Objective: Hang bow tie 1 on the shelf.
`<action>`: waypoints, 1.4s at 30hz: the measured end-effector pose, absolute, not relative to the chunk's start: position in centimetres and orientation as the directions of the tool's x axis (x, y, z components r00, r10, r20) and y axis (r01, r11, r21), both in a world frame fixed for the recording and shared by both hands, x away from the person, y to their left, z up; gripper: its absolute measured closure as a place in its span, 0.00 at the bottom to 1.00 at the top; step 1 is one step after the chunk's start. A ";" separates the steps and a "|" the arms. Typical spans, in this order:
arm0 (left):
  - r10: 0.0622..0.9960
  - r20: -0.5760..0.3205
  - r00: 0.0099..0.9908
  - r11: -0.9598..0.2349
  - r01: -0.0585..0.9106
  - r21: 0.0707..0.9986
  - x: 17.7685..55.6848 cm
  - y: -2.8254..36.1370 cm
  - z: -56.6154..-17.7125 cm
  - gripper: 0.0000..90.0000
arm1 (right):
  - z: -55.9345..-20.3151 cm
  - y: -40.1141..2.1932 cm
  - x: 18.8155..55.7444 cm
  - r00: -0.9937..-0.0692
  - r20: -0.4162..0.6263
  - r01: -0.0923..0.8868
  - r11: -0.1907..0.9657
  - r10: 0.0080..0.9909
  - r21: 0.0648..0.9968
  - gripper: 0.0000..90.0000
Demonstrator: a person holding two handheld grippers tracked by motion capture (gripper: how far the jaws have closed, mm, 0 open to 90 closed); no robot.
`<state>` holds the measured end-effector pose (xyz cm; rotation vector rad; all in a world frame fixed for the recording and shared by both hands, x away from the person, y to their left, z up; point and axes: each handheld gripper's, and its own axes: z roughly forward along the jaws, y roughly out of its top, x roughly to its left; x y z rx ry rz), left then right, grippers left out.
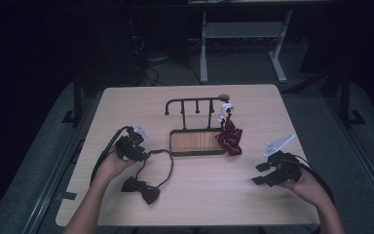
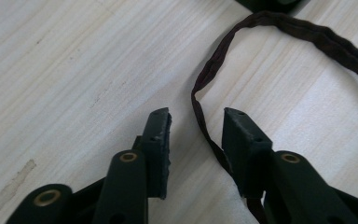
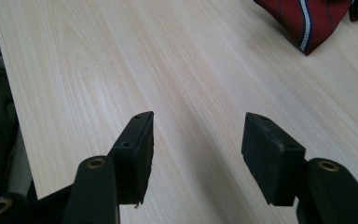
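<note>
A dark brown bow tie (image 1: 141,189) lies on the table near the front left, its thin neck strap (image 1: 168,163) looping up toward the rack. My left gripper (image 1: 143,155) sits at the strap's left end; in the left gripper view it (image 2: 196,116) is open, and the strap (image 2: 213,63) runs between the jaws, close to the right one. A red striped tie (image 1: 230,136) hangs from the right end of a black rack (image 1: 195,103) with a wooden base (image 1: 196,141). My right gripper (image 1: 260,173) is open over bare table at the right, with the red tie's tip (image 3: 307,21) ahead.
The light wooden table (image 1: 214,195) has its right edge close behind my right hand. A white clip-like piece (image 1: 225,108) sits at the rack's right end. Beyond the table stand a desk frame (image 1: 243,44) and cables on the floor.
</note>
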<state>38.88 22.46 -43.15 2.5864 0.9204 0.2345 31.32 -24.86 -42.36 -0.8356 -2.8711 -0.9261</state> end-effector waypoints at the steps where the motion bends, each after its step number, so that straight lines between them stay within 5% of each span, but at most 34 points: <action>1: 0.631 0.029 0.775 -0.716 0.568 0.406 39.0 22.4 -43.2 0.73 | -42.3 -24.9 31.3 -0.858 0.166 0.491 0.683 0.486 0.541 0.48; 17: 0.619 0.014 0.785 -0.735 0.572 0.364 39.4 21.7 -43.9 0.99 | -41.8 -25.2 31.1 -0.851 0.150 0.492 0.665 0.503 0.562 0.49; 42: 0.551 -0.031 0.834 -0.750 0.511 0.420 38.0 21.7 -40.9 1.00 | -42.5 -25.6 31.5 -0.842 0.178 0.510 0.645 0.509 0.569 0.50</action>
